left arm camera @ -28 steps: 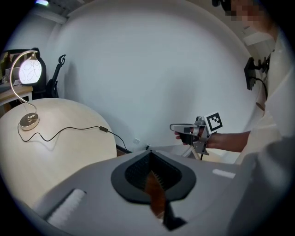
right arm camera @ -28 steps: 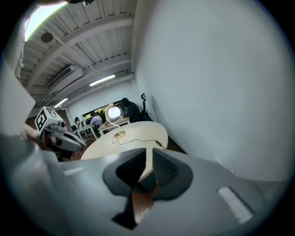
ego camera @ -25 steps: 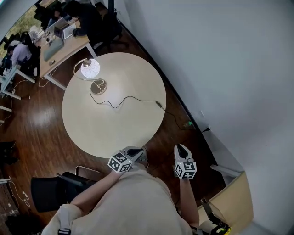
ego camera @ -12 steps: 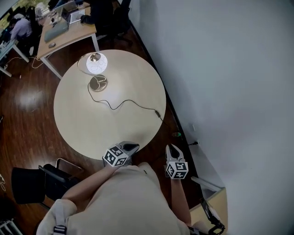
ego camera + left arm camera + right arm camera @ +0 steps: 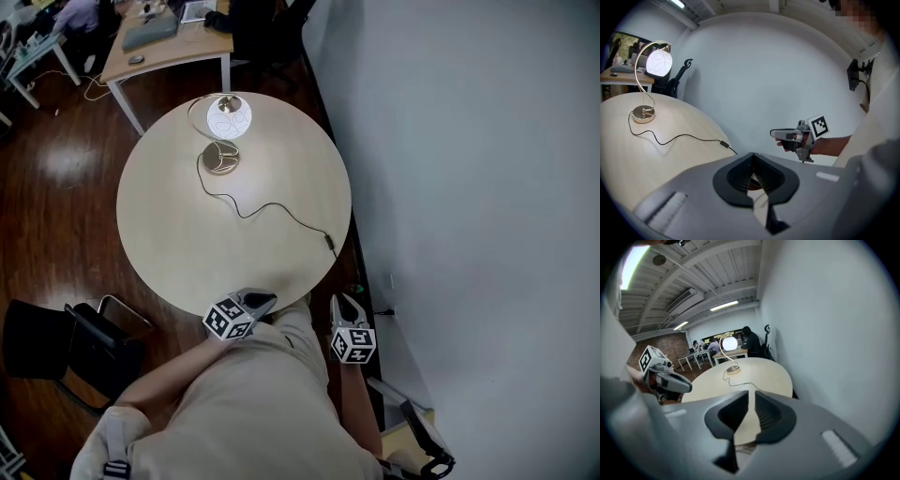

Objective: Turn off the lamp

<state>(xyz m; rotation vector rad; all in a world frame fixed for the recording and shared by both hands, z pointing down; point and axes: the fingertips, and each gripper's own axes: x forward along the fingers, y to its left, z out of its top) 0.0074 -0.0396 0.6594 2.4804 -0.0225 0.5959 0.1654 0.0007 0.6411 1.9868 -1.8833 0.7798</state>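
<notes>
The lit lamp (image 5: 229, 117) stands at the table's (image 5: 187, 244) far edge, well apart from the grippers by its near edge. The left gripper (image 5: 261, 300) is pinched shut and the right gripper (image 5: 343, 305) is a slit apart, both empty. A wall (image 5: 469, 187) runs close on the right.

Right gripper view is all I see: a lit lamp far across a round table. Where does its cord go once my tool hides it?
Observer: The lamp's cord snakes to a small dark block near the table edge nearest the wall, then runs off it.
Operator: Is my right tool over the table?
Observer: No, the right tool hangs past the near edge, over dark floor.
Operator: Anything on my left?
Observer: A black chair stands beside the table.
</notes>
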